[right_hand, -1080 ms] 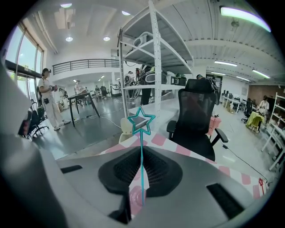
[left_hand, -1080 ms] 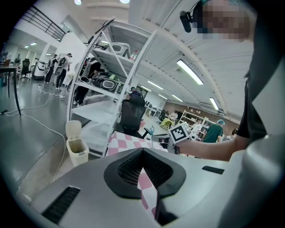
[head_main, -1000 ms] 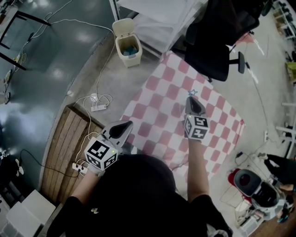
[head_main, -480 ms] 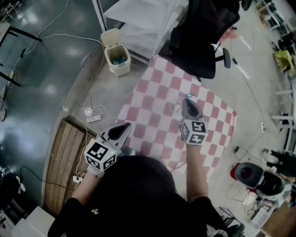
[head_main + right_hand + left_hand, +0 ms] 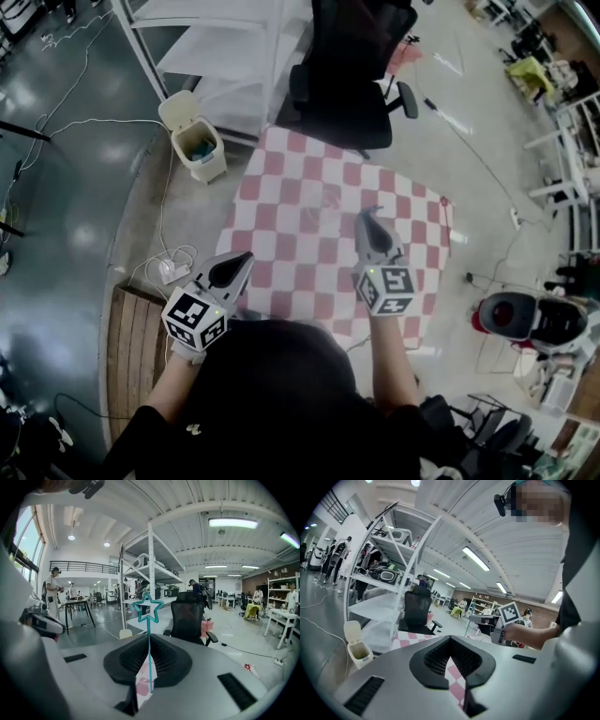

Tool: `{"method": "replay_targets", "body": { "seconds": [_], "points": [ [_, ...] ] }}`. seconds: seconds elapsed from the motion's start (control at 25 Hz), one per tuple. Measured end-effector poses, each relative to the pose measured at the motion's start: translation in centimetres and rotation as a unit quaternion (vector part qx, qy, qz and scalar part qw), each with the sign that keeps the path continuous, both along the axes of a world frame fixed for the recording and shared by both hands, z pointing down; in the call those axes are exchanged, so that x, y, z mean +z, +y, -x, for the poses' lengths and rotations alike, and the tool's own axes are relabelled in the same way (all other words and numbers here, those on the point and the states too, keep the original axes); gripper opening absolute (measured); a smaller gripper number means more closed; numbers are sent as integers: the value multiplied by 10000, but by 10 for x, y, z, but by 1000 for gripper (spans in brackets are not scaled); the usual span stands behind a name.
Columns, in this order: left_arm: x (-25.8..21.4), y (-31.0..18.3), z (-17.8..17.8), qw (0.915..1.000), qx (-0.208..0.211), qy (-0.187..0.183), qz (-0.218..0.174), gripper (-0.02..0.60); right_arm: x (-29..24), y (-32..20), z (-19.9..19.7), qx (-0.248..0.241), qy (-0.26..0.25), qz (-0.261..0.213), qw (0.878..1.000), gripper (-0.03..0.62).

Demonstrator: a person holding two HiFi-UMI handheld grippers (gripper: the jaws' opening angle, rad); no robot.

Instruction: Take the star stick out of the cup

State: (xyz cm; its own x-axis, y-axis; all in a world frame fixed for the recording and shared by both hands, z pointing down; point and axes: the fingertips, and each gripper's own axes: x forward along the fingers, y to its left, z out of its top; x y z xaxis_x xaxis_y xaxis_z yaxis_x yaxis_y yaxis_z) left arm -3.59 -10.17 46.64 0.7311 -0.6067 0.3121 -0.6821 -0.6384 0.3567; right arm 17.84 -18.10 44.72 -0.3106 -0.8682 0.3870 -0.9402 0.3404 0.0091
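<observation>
While idling off the near-left corner of the red-and-white checked tablecloth [image 5: 300, 234], keeps the grey hand-held left gripper [image 5: 246, 259] low, jaws pressed together on nothing. Further right, has drawn the grey hand-held right gripper [image 5: 365, 216] back from mid-table toward the body, pinching the thin turquoise plastic star stick [image 5: 149, 653] by its lower stem, star upright in free air. Shows no cup in any view, so likely counts as extracted. Leaves open cloth ahead, the black office chair [image 5: 342, 84] at the far edge, open floor rightward.
</observation>
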Motion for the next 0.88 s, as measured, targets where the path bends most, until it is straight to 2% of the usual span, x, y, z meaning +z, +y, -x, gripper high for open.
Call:
{"method": "replay_targets", "body": {
  "seconds": [0.28,0.56,0.88],
  "points": [
    [-8,-5,-40,9980,599,52,-172,40,-26,56,-41,464,-55,-223,9987,29],
    [-14,-7,-83,9913,1259,132,-350,40,-31,105,-63,969,-79,-355,9946,29],
    [-18,-5,-107,9870,1540,161,-425,40,-20,130,-73,1304,-255,-291,9907,29]
  ]
}}
